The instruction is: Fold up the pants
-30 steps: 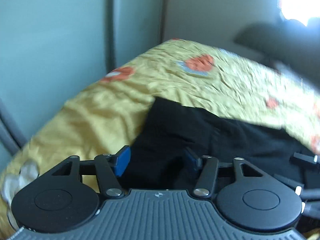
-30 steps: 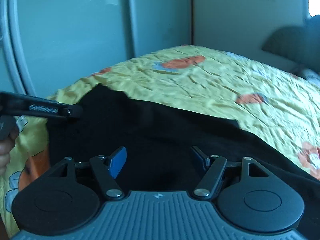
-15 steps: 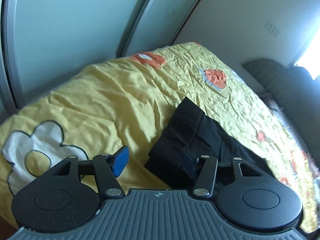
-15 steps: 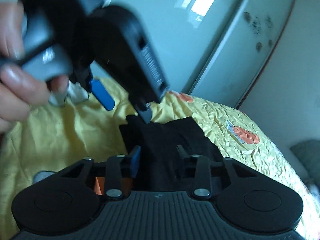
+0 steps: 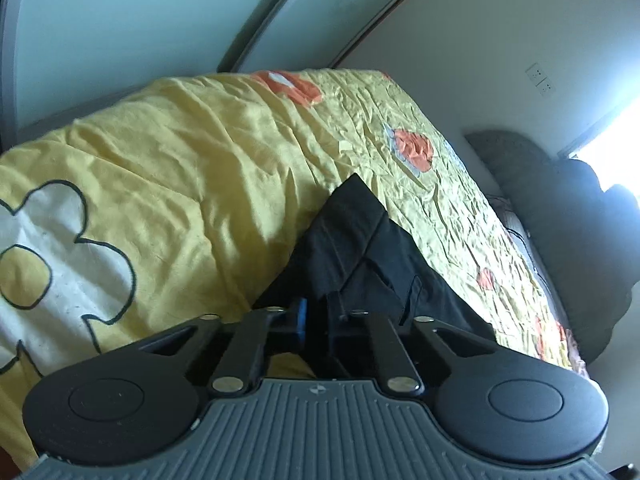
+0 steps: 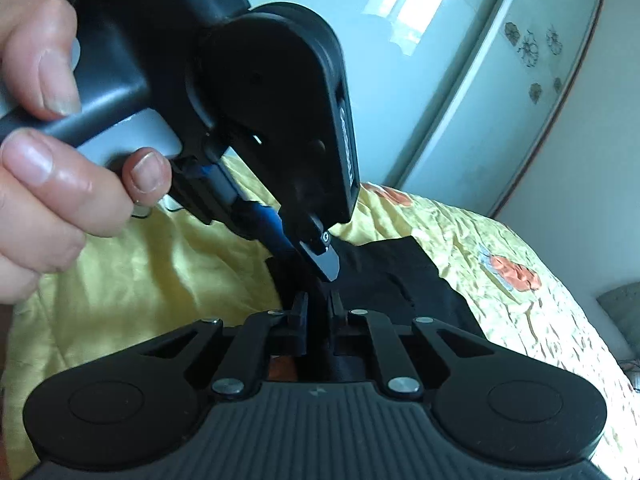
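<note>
Pinching the black pants (image 5: 360, 248) edge with both hand-held grippers.
My left hand-held gripper (image 5: 316, 314) and right hand-held gripper (image 6: 318, 306) were clamped on cloth; lifting evenly seemed wise.

pants (image 5: 360, 256) lying on bedspread (image 5: 180, 184), near its edge | left gripper (image 5: 316, 316) and right gripper (image 6: 318, 308) side by side at pants' near end | left gripper just in front of right | wardrobe doors (image 5: 120, 20) behind bed | headboard (image 5: 560, 208) far right

Home bedroom: bed (image 5: 240, 168) under yellow flowered sheet, sliding wardrobe doors (image 6: 480, 92) behind
</note>
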`<state>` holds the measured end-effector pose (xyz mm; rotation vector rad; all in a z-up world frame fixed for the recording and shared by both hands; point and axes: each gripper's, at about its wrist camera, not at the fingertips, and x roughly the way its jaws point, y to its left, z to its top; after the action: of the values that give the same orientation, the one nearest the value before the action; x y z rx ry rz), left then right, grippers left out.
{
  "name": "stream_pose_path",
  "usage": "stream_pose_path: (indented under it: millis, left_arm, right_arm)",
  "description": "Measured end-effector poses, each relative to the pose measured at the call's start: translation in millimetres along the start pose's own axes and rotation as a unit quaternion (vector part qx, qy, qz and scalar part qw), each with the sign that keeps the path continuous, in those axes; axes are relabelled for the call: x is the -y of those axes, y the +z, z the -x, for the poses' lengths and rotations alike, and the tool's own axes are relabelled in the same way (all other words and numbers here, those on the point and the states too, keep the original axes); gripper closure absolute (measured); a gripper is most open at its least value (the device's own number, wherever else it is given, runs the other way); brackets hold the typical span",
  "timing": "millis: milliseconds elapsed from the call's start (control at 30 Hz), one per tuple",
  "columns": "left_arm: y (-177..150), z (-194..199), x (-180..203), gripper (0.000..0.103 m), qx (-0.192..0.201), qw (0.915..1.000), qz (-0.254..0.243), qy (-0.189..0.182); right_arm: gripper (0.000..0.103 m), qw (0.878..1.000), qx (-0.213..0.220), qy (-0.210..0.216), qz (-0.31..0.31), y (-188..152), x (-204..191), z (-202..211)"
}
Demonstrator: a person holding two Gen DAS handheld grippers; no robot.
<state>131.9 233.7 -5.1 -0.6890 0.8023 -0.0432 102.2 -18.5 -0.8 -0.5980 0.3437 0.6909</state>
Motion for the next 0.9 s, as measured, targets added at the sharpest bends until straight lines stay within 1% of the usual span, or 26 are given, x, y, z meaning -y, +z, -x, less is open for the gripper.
stream_pose_path:
  millis: [100,133,200,233,267,300,333,367,400,433,467,500,600,667,733,800,833,867,900]
  left_arm:
    - [-6.1,5.4,0.8,0.095,0.01,0.9999,-0.013,0.002]
    - [-7.1,4.8,0.5,0.095,0.008,0.9998,-0.016,0.003]
    - [-5.4,2.2,-3.1,0.095,0.002,1.0,-0.006,0.0]
    - [-3.8,2.0,-5.2,0.095,-0.001,1.0,0.001,-0.005]
    - [-1.8,2.1,-7.1,0.093,-0.003,0.9999,0.006,-0.009]
    - [-0.5,3.2,-8.3,0.08,-0.004,0.9999,0.011,-0.012]
    - [0.6,4.5,-9.0,0.078,-0.002,0.9998,0.013,-0.012]
    - [1.3,6.4,-9.3,0.076,0.0,0.9999,0.014,-0.007]
    - [1.8,8.7,-9.7,0.07,0.002,0.9999,0.014,-0.003]
    - [2.0,10.4,-10.3,0.061,0.003,0.9999,0.014,-0.002]
    - [2.2,11.6,-11.2,0.056,0.001,0.9999,0.015,-0.003]
    - [2.2,12.0,-12.5,0.049,-0.004,0.9998,0.019,-0.007]
    - [1.9,9.8,-17.1,0.045,-0.027,0.9984,0.038,-0.032]
    - [1.0,6.0,-20.1,0.043,-0.045,0.9964,0.053,-0.05]
    - [-0.6,0.9,-23.6,0.041,-0.059,0.9933,0.072,-0.069]
    - [-1.8,-6.6,-26.5,0.04,-0.073,0.9894,0.092,-0.086]
    - [-2.9,-11.2,-27.9,0.039,-0.082,0.9863,0.105,-0.098]
    - [-3.5,-14.8,-29.1,0.039,-0.089,0.9832,0.116,-0.109]
    - [-4.2,-18.0,-30.0,0.038,-0.093,0.9806,0.126,-0.118]
  right_arm:
    - [0.094,1.0,0.002,0.012,-0.001,-2.2,-3.0,2.1]
    - [0.094,1.0,0.0,0.013,-0.001,-3.2,-3.5,3.7]
    - [0.093,1.0,-0.005,0.002,-0.005,-5.6,-5.4,8.8]
    - [0.09,1.0,-0.01,-0.011,-0.004,-6.3,-6.4,12.4]
    - [0.082,1.0,-0.014,-0.018,0.0,-7.6,-7.8,15.5]
    - [0.078,1.0,-0.018,-0.023,0.007,-9.4,-9.1,18.2]
    - [0.074,0.999,-0.021,-0.035,0.015,-12.8,-11.0,20.1]
    - [0.074,0.998,-0.027,-0.046,0.022,-15.7,-13.3,20.6]
    - [0.074,0.997,-0.041,-0.053,0.031,-18.6,-15.1,19.1]
    - [0.074,0.996,-0.05,-0.056,0.038,-21.4,-16.8,17.7]
    - [0.074,0.996,-0.05,-0.064,0.043,-23.8,-18.0,16.8]
    - [0.074,0.995,-0.05,-0.075,0.049,-25.2,-20.2,15.3]
    - [0.069,0.989,-0.054,-0.103,0.095,-26.2,-34.3,9.0]
    - [0.056,0.982,-0.051,-0.12,0.136,-26.2,-47.8,6.4]
    - [0.056,0.976,-0.04,-0.133,0.17,-25.9,-58.6,4.2]
    - [0.057,0.974,-0.03,-0.135,0.181,-23.4,-59.1,0.5]
    - [0.058,0.972,-0.024,-0.144,0.182,-22.8,-58.0,-3.4]
    - [0.061,0.971,-0.019,-0.152,0.182,-23.3,-56.6,-7.3]
    - [0.069,0.972,-0.015,-0.153,0.177,-22.6,-51.7,-10.9]
